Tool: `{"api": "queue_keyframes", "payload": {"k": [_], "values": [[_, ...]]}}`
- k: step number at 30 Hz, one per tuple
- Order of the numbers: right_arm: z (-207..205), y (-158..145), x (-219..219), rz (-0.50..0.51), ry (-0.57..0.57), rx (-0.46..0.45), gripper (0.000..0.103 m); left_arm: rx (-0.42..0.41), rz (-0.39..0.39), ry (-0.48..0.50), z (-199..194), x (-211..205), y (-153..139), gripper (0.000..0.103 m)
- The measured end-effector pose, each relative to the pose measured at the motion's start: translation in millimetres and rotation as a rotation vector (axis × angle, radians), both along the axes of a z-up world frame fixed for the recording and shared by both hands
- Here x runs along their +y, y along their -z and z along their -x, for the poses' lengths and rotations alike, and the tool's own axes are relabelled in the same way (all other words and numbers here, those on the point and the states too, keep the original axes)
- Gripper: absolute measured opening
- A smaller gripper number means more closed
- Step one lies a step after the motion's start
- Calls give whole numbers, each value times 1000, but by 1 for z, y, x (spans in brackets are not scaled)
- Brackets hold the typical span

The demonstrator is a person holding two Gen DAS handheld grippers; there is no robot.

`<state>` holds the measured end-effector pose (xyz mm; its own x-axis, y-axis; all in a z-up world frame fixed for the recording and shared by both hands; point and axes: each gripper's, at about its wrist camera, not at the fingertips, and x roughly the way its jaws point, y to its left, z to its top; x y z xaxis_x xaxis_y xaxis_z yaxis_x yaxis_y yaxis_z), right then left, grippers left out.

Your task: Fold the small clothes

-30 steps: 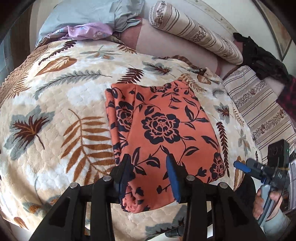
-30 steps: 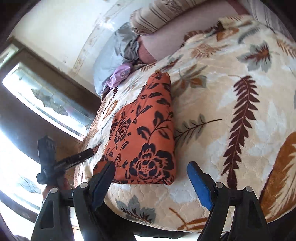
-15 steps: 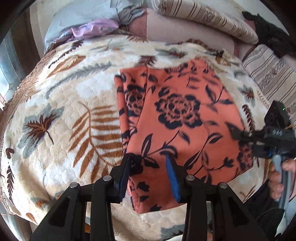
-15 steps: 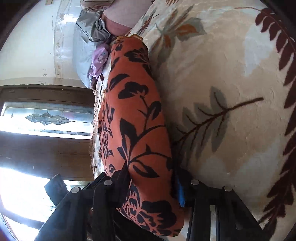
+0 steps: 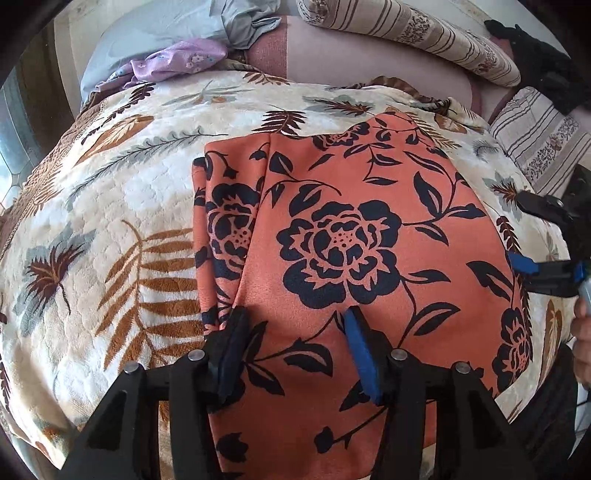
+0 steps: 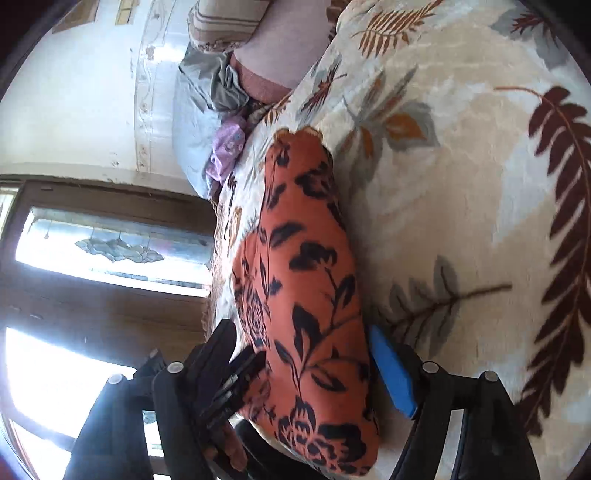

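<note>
Orange floral cloth [image 5: 343, 236] near edge hidden behind left tongs [image 5: 295, 350].

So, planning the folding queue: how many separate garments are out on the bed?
2. The orange floral garment lies mid-blanket, between both claws. A lilac floral garment sits crumpled at the head end beside the grey pillow. More may be hidden.

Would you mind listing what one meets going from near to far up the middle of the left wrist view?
Left gripper → orange floral garment → leaf-patterned blanket → pinkish sheet → striped pillow.
</note>
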<state>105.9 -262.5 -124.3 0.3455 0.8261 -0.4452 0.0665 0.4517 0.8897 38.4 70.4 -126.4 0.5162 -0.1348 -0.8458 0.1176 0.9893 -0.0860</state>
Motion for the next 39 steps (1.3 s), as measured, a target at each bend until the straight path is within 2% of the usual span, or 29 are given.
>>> {"api": "queue_keyframes", "payload": {"k": [2,3,4,5,8,10,12,14,15,17,18,19,20,22,25,28,32,34,36,38,39], "values": [[-23,12,6,-28,-19,45,77,-7,2,1,1,1,0,55],[-32,17,16,-7,-54,55,73,-13,1,2,1,1,0,55],[-37,20,26,44,-93,60,43,-17,3,-1,2,2,1,55],[-38,22,31,89,-94,62,36,-19,8,-2,0,2,2,55],[-36,21,29,123,-67,59,33,-27,25,-2,6,3,3,55],[-36,20,27,118,-66,65,34,-33,24,1,8,3,3,55],[-38,12,26,97,-55,69,42,-32,37,1,9,6,3,55],[-47,4,21,46,-14,37,79,-33,49,3,8,8,3,55],[-53,-1,19,27,13,20,85,-34,49,4,8,7,3,55],[-70,3,21,10,35,41,86,-36,51,3,9,8,3,55],[-81,11,27,0,6,76,86,-37,53,3,9,8,3,55],[-90,22,34,14,-34,110,75,-38,54,2,10,9,4,55],[-95,29,40,77,-60,130,34,-40,56,3,10,9,4,55],[-95,36,43,126,-46,137,34,-44,58,3,11,9,4,55],[-89,28,42,152,-17,125,35,-49,51,3,12,7,4,55],[-78,7,42,240,-3,88,69,-48,51,4,13,7,3,55],[-51,-45,36,305,30,-85,69,-50,45,2,12,6,3,55],[-35,-67,37,246,10,-147,69,-53,43,0,12,6,3,55],[-24,-76,48,143,-57,-172,69,-55,41,-1,12,5,4,55],[-21,-63,64,62,-101,-127,72,-53,41,-1,12,5,3,55],[-21,-47,72,95,-113,-79,72,-51,41,-2,12,5,3,55]]}}
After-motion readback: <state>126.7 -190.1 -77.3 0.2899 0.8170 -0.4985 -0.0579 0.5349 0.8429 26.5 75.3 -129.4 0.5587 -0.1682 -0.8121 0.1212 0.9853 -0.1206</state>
